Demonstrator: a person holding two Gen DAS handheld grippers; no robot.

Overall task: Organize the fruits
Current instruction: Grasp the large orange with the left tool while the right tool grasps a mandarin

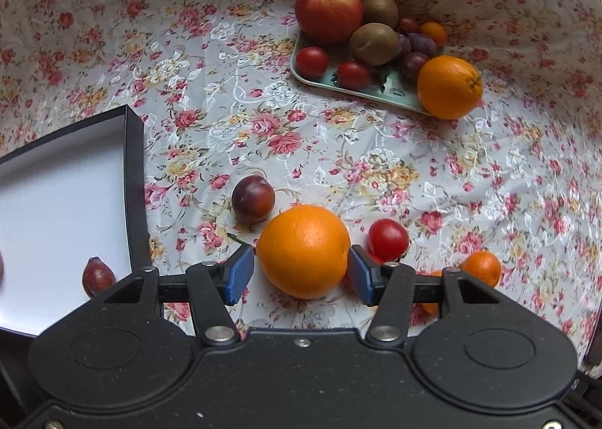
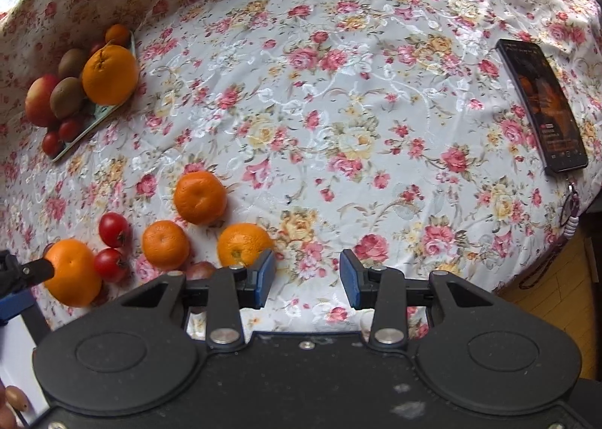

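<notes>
Left wrist view: the left hand-held gripper point(image 1: 301, 275) brackets a large round orange point(image 1: 304, 250), jaws wide and seemingly just short of contact.
A green tray point(image 1: 361, 90) already carries a fruit pile and the black-rimmed white box point(image 1: 133, 173) one reddish plum point(image 1: 98, 276) (perhaps more); loose mandarins point(image 2: 199, 197), tomatoes point(image 2: 113, 229) remain on the floral-clothed desk point(image 2: 338, 128). The right hand-held gripper point(image 2: 306, 280) hangs open, empty.

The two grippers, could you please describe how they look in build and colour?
Both look alike. The left gripper and right gripper each have a matte black plastic body with two round raised discs, black linkage arms joined by silver pivot pins, a black cross rail, and two fingers faced with ribbed blue pads. No cables or sleeves show.
</notes>
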